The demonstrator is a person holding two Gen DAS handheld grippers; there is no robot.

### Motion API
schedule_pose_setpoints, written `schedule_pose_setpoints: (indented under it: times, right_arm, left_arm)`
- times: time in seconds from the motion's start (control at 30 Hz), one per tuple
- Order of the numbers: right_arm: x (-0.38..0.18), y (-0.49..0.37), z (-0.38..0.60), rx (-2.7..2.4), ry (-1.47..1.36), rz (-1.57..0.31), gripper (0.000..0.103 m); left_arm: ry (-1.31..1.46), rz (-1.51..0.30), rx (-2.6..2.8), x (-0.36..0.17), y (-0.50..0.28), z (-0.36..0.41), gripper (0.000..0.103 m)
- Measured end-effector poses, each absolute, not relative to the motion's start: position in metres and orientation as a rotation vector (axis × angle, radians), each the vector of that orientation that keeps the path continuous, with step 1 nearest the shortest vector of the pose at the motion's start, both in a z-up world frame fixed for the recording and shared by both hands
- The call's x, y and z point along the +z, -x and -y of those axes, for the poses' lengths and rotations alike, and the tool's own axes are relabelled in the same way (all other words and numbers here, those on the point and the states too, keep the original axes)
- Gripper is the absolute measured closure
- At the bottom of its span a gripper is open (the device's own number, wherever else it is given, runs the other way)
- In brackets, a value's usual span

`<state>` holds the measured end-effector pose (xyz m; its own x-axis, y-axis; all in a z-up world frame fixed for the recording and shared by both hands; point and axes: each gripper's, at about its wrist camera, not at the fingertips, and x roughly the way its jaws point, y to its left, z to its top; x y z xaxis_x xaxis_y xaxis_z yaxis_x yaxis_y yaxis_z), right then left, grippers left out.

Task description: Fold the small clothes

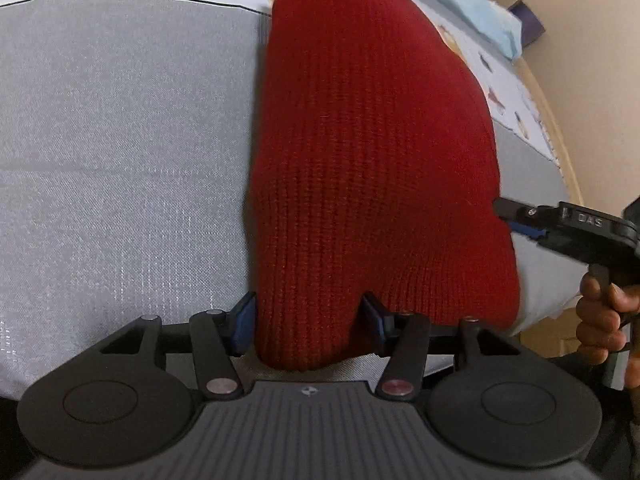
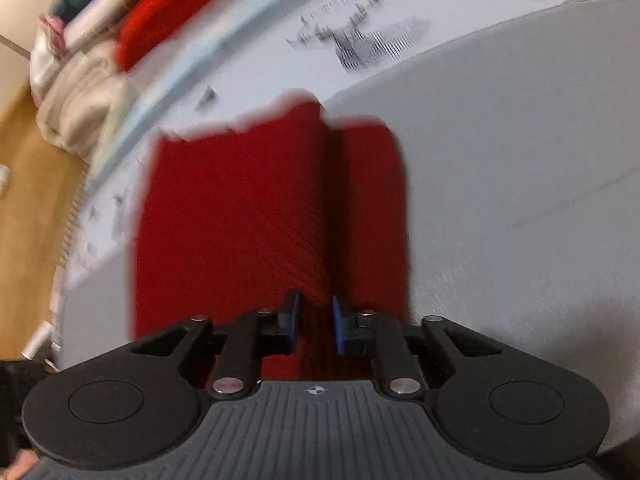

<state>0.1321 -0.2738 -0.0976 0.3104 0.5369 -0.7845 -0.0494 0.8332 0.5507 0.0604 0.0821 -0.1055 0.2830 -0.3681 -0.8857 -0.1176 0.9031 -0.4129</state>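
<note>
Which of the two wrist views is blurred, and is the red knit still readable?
Left wrist: sharp, the red knit shows its ribs, strong fisheye bend. Right wrist: motion-smeared, the knit's far edge and the folded pile are streaked; only the right tool stays crisp.

One red knit garment, two claws, one pile of folded clothes.

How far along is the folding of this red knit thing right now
Done: the red knit garment lies on the grey mat with a fold ridge running down it, and a pile of folded clothes sits at the bed's edge. In hand: the left gripper straddles its near end; the right gripper pinches a fold. Left: finishing the fold and stacking it.
</note>
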Motion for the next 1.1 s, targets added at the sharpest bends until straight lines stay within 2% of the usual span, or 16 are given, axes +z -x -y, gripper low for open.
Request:
schedule_pose_setpoints:
  times: [0.03,0.1,0.13,0.2,0.27,0.37,0.5,0.57,0.67,0.83,0.93,1.03,1.07,1.1]
  right_arm:
    - [-0.093,-0.130,0.270,0.417,-0.424,-1.182,0.074]
    - [-0.082,-0.128,0.269,0.437,-0.362,-1.128,0.054]
    - [-0.080,-0.128,0.272,0.426,-0.378,-1.118,0.048]
    - [-0.086,-0.135,0.280,0.383,-0.440,-1.130,0.030]
    - [-0.095,-0.142,0.286,0.340,-0.505,-1.156,0.025]
    - [-0.109,-0.148,0.286,0.367,-0.608,-1.211,0.025]
    - [-0.126,-0.154,0.285,0.356,-0.693,-1.265,0.016]
    - [-0.131,-0.154,0.285,0.350,-0.704,-1.274,0.014]
    - [-0.132,-0.155,0.280,0.351,-0.694,-1.272,0.009]
    - [-0.134,-0.160,0.266,0.376,-0.663,-1.270,0.007]
    - [-0.131,-0.162,0.256,0.375,-0.637,-1.239,0.013]
    - [-0.125,-0.166,0.247,0.381,-0.628,-1.195,0.034]
    - [-0.121,-0.166,0.243,0.384,-0.620,-1.172,0.044]
    - [-0.117,-0.167,0.241,0.386,-0.606,-1.150,0.052]
  left_arm:
    - [0.420,-1.307,-0.173,-0.101,-0.067,-0.081,0.041]
    - [0.361,-1.315,-0.191,-0.087,-0.081,-0.081,0.036]
    - [0.337,-1.285,-0.196,-0.076,-0.089,-0.084,0.033]
    - [0.330,-1.212,-0.192,-0.057,-0.102,-0.093,0.020]
    - [0.346,-1.158,-0.196,-0.044,-0.116,-0.104,0.019]
    - [0.366,-1.120,-0.200,-0.044,-0.140,-0.118,0.014]
    - [0.456,-1.152,-0.197,-0.078,-0.165,-0.124,0.012]
    - [0.570,-1.153,-0.195,-0.096,-0.173,-0.132,0.003]
    - [0.730,-1.164,-0.190,-0.120,-0.181,-0.139,0.001]
    - [0.740,-1.184,-0.236,-0.134,-0.203,-0.132,0.001]
    - [0.766,-1.192,-0.227,-0.139,-0.210,-0.134,0.003]
    - [0.708,-1.159,-0.214,-0.132,-0.213,-0.131,0.022]
    - [0.688,-1.136,-0.214,-0.126,-0.214,-0.130,0.031]
    - [0.664,-1.106,-0.218,-0.117,-0.215,-0.131,0.036]
